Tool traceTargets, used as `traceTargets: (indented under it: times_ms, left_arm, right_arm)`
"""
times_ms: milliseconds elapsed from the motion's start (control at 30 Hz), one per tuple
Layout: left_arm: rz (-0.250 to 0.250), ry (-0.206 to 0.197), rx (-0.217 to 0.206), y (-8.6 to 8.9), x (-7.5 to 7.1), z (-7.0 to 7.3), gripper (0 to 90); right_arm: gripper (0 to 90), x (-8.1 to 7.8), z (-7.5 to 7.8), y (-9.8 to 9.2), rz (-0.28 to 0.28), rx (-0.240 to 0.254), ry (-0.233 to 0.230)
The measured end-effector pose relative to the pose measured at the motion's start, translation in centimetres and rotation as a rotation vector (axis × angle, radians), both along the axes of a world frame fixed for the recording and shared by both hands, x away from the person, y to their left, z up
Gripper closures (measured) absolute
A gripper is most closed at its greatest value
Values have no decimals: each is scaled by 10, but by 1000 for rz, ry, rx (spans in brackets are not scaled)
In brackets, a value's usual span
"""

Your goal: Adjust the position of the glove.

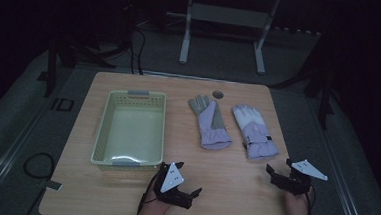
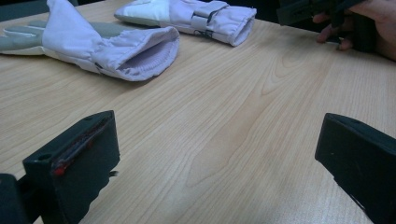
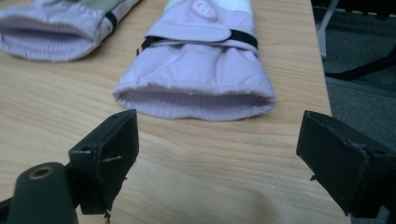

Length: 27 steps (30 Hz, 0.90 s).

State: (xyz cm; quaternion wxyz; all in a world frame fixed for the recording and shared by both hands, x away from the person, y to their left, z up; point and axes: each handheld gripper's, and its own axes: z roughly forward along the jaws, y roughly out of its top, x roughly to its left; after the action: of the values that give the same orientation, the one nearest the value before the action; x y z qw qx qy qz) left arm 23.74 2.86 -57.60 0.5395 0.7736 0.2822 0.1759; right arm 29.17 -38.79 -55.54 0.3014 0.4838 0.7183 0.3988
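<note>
On the wood-grain counter lie two padded lilac fabric gloves, cuffs toward the person: the left glove palm-up with grey patches, the right glove with a white back and black strap, and beside them a pale slotted plastic basket. The left tongs and right tongs are both spread and grip nothing. The right gripper view shows the ribbed knit lining inside the right glove's cuff, while the high view alone shows the basket.
</note>
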Motion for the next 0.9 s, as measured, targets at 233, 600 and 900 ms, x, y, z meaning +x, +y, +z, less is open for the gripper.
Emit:
traceTargets:
  times_ms: [233,600,900]
  left_arm:
    - [-4,13,-8,0,1,0,0]
    - [-5,13,-1,0,1,0,0]
    - [-2,12,-1,0,1,0,0]
  right_arm:
    - [129,1,0,1,2,-9,19]
    - [135,8,0,0,23,52,131]
    - [132,14,23,10,26,92,146]
